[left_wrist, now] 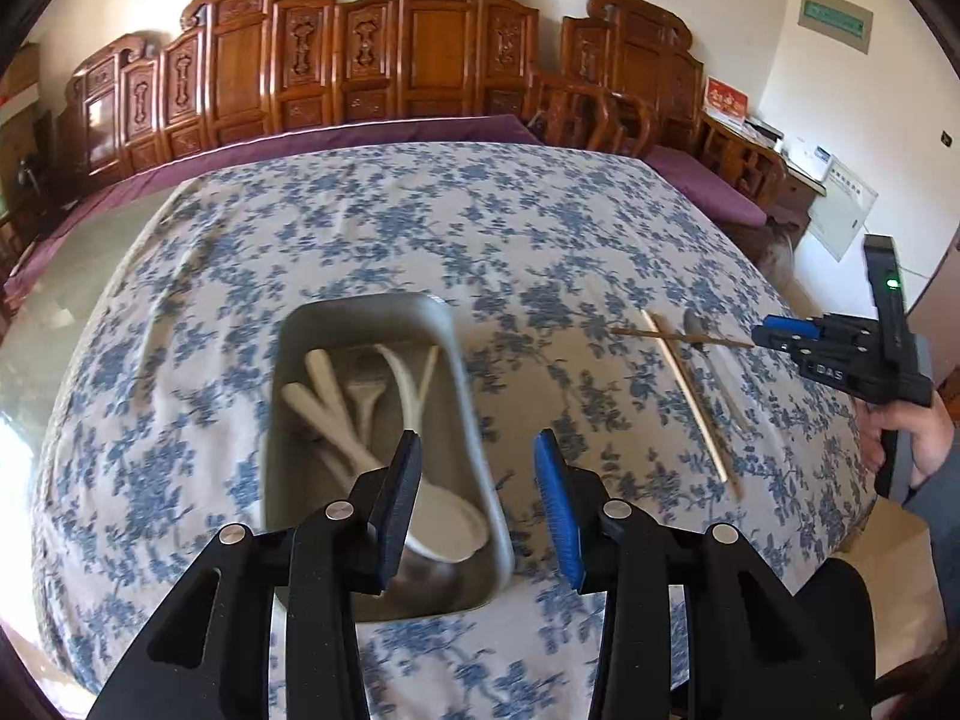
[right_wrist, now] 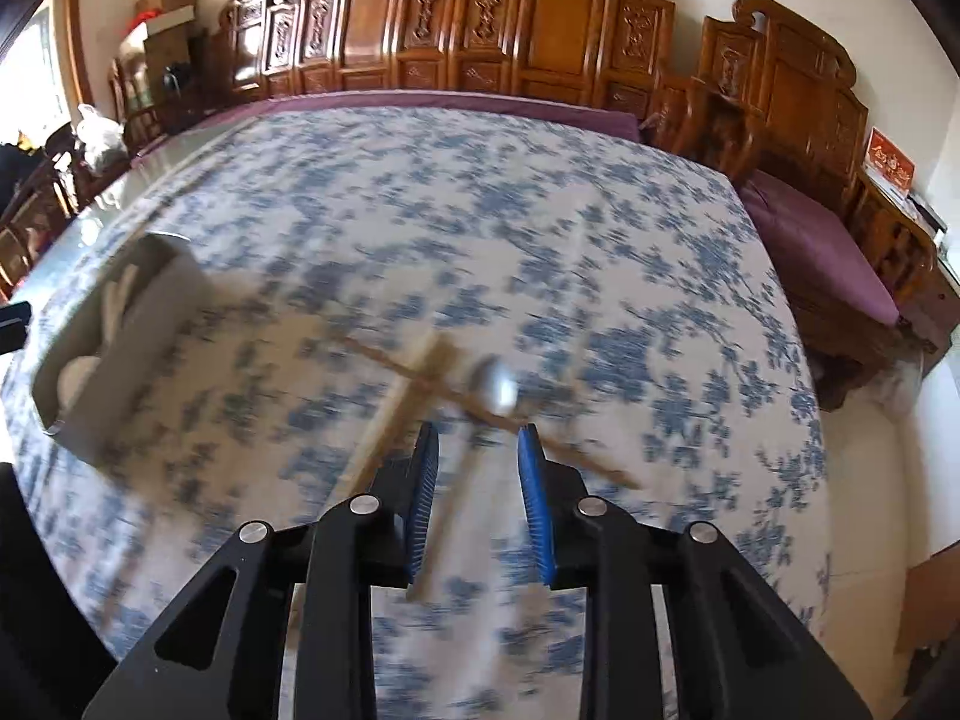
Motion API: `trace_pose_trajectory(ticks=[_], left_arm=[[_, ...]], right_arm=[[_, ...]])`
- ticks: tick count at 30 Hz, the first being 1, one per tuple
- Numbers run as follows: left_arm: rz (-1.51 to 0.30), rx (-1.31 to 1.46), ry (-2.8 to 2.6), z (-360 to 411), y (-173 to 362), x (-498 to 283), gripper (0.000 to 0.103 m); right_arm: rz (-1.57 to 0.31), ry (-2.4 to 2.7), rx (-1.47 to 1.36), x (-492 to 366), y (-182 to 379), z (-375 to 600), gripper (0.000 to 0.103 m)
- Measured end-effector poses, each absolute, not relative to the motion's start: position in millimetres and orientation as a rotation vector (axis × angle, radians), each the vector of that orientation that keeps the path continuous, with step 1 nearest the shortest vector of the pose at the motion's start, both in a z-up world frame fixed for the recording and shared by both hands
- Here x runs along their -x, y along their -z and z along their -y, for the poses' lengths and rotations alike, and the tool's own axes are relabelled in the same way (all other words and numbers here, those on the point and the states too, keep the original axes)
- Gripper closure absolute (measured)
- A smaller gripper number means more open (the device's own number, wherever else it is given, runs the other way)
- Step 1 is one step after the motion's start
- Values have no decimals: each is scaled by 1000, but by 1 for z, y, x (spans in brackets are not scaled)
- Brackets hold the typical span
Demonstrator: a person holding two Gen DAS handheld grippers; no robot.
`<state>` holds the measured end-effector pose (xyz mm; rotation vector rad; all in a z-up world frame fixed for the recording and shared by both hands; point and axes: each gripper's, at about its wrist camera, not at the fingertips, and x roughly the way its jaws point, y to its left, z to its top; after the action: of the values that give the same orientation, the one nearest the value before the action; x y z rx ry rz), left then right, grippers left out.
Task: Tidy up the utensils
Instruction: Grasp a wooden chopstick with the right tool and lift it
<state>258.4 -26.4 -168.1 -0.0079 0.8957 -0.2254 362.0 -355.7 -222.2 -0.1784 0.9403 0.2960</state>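
Observation:
A grey metal tray (left_wrist: 468,396) sits on the flowered tablecloth and holds several white spoons (left_wrist: 336,420). My left gripper (left_wrist: 477,450) is open and empty, just above the tray's near right rim. To the right lie a pale chopstick (left_wrist: 690,402), a brown chopstick (left_wrist: 678,336) across it, and a metal spoon (left_wrist: 696,324). My right gripper (right_wrist: 474,441) is open over these utensils, with the metal spoon (right_wrist: 498,390) just ahead of its fingertips and the brown chopstick (right_wrist: 420,381) crossing below. It also shows in the left wrist view (left_wrist: 774,330). The tray (right_wrist: 138,336) is at its left.
The tablecloth (left_wrist: 420,228) covers a large table. Carved wooden benches (left_wrist: 372,60) with purple cushions (right_wrist: 822,240) line the wall behind and to the right. The table's right edge (left_wrist: 840,396) is near the right gripper.

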Motion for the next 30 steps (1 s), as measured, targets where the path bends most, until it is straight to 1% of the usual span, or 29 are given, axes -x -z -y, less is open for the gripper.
trace_pose_trajectory(ticks=[7, 13, 15, 16, 20, 21, 24, 25, 30], left_arm=[[-917, -5, 255, 54, 179, -269, 66], [-942, -15, 268, 64, 189, -274, 66], [-947, -16, 269, 66, 191, -275, 66], [-951, -16, 270, 67, 192, -275, 66], [-954, -22, 277, 72, 193, -275, 66], [-954, -23, 279, 73, 193, -274, 66], [-954, -26, 285, 76, 193, -272, 66], [-955, -28, 287, 77, 193, -271, 66], [-959, -36, 294, 84, 194, -267, 66]], right_arm=[[-1025, -325, 209, -397, 263, 369, 73], [-1036, -382, 213, -408, 272, 365, 73], [-1045, -398, 242, -407, 274, 362, 71], [-1051, -411, 248, -406, 274, 361, 71], [-1063, -466, 296, -396, 273, 356, 82], [-1061, -479, 314, -391, 273, 354, 86], [-1073, -505, 327, -380, 272, 351, 95], [-1073, -510, 332, -377, 272, 349, 97], [-1061, -538, 319, -358, 270, 343, 97]])
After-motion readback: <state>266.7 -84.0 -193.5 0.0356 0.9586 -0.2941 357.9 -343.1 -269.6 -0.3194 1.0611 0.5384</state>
